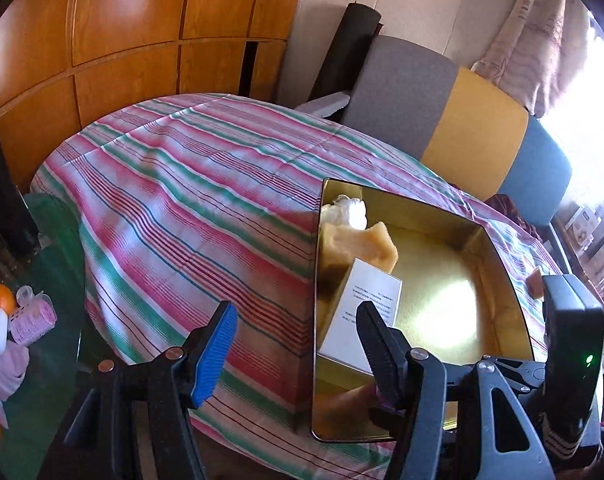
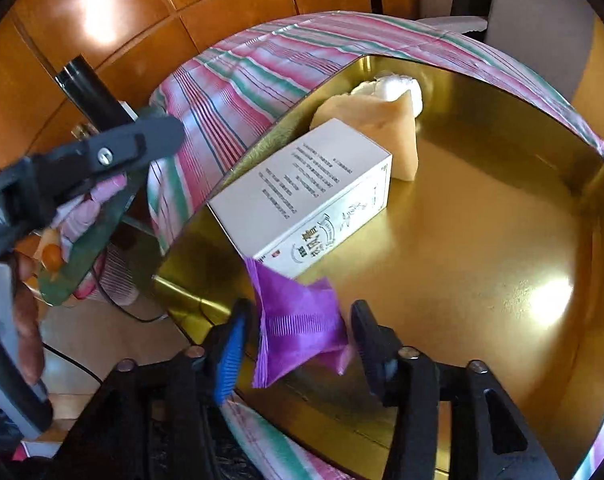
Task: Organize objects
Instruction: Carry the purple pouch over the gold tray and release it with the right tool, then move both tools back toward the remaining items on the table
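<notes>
Right wrist view: the left gripper [image 2: 157,136] reaches in at far left, its opening unclear here; the left wrist view shows it wide and empty. The right gripper [image 2: 297,344] stands apart around a purple packet [image 2: 302,332], pads not pressing it, above the gold tin [image 2: 482,240] on the striped bedspread [image 2: 237,80]. Inside lie a white box [image 2: 302,196] and beige sponge [image 2: 386,124].

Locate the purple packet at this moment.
In the right wrist view, the purple packet sits between the right gripper's open jaws, over the gold tin's near edge, just before the white box.
</notes>
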Demonstrator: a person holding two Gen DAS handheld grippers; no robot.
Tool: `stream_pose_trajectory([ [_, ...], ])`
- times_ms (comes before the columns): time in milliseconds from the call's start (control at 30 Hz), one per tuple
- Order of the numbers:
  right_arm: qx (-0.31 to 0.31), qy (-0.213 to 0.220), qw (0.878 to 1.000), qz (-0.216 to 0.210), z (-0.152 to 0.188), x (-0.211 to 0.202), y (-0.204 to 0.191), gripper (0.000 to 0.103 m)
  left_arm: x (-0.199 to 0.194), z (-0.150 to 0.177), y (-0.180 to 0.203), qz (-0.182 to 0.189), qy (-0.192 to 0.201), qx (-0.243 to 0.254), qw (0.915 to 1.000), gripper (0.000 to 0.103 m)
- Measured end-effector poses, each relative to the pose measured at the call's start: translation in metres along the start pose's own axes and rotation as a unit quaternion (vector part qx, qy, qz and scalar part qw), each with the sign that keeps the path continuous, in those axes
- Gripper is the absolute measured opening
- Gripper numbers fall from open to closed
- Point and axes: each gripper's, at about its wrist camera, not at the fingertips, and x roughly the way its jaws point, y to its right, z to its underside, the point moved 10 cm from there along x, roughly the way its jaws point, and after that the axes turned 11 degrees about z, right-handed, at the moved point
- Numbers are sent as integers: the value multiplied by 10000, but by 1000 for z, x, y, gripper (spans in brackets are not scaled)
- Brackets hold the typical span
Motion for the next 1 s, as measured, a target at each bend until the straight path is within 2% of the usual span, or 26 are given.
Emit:
stream_pose_trajectory([
  [267, 413, 266, 9988, -51, 3, -29, 19, 76, -2, 2, 22, 70, -12, 324, 9995, 62],
  [533, 1016, 721, 9920, 215, 10, -70, 65, 88, -1, 5, 47, 197, -89, 616, 9979, 62],
  [800, 1615, 939, 9810, 528, 35, -106, 129, 95, 4, 2, 97, 402, -166, 1178, 9921, 62],
  [1000, 2214, 982, 9646, 1043, 72, -137, 208, 99, 16, 2, 152, 635, -297, 1745, 9822, 62],
])
